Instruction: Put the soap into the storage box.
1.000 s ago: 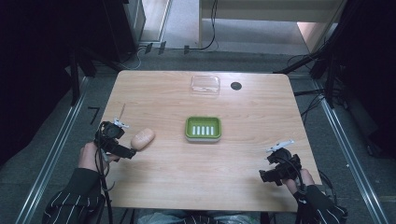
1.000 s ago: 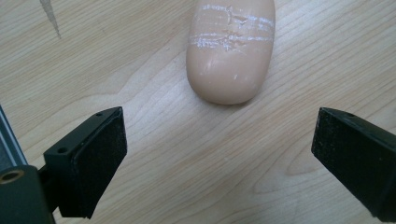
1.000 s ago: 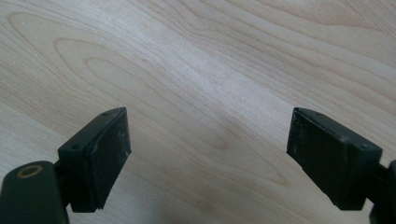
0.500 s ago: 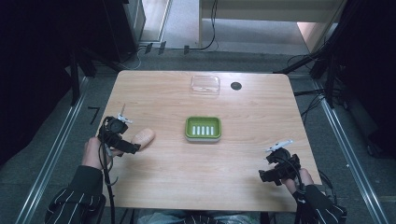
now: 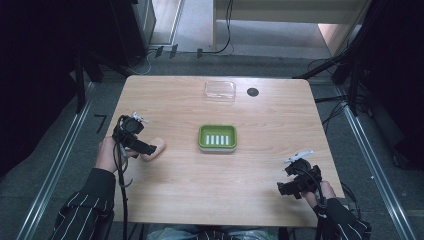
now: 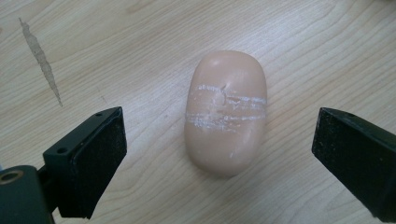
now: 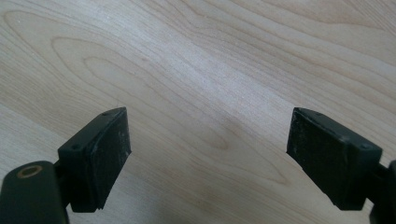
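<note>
So, left tongs [image 6: 219, 140] spread wide round soap bar [image 6: 226, 112], no grip yet; right tongs [image 7: 208, 154] spread, idle. Green dish [image 5: 217, 138] w/o soap — pick & place both left.

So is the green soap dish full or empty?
Empty. The green rectangular soap dish shows only its white ribs, and the peach oval soap bar lies on the wooden table between the open left gripper jaws.

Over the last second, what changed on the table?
The left gripper moved forward over the soap, jaws open on either side, not yet gripping. The soap itself, the green dish, the clear lid and the right gripper stayed put.
</note>
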`<state>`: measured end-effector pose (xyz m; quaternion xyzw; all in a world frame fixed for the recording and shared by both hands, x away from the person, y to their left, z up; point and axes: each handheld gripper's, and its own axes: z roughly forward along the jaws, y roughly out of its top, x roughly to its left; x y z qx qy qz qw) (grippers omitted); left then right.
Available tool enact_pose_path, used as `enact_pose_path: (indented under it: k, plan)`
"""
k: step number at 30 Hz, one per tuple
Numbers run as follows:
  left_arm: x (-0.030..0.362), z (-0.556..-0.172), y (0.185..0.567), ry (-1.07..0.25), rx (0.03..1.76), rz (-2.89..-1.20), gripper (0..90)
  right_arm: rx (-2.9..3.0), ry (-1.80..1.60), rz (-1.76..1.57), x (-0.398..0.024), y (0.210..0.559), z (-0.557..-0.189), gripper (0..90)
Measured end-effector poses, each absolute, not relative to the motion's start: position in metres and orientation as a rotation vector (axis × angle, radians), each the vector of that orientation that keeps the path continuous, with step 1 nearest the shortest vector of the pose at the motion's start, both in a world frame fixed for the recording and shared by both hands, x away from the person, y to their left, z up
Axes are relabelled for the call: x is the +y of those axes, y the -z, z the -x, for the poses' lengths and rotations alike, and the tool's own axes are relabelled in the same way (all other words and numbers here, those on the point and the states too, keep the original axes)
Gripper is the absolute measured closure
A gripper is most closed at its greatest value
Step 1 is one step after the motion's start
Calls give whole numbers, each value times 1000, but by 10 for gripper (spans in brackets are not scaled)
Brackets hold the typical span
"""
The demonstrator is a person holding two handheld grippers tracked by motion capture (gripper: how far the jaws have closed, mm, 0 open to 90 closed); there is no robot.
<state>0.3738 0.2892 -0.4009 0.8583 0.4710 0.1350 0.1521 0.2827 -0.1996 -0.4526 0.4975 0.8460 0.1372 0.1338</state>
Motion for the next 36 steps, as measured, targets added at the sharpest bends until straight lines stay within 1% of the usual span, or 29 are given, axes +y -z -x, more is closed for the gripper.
enact_pose_path:
  k: [11,18,26,36]
  plan:
    - [284,-386,406,-335,1353,-2483,38,2454,-401,-1437,-200,453,-283,142]
    - [275,-396,416,-303,1320,-2543,38,2456,-394,-1435,-198,453,-284,142]
    - [276,-397,420,-277,1293,-2579,39,2459,-390,-1431,-199,453,-284,142]
    - [275,-402,426,-262,1263,-2617,75,2459,-390,-1429,-198,453,-284,142]
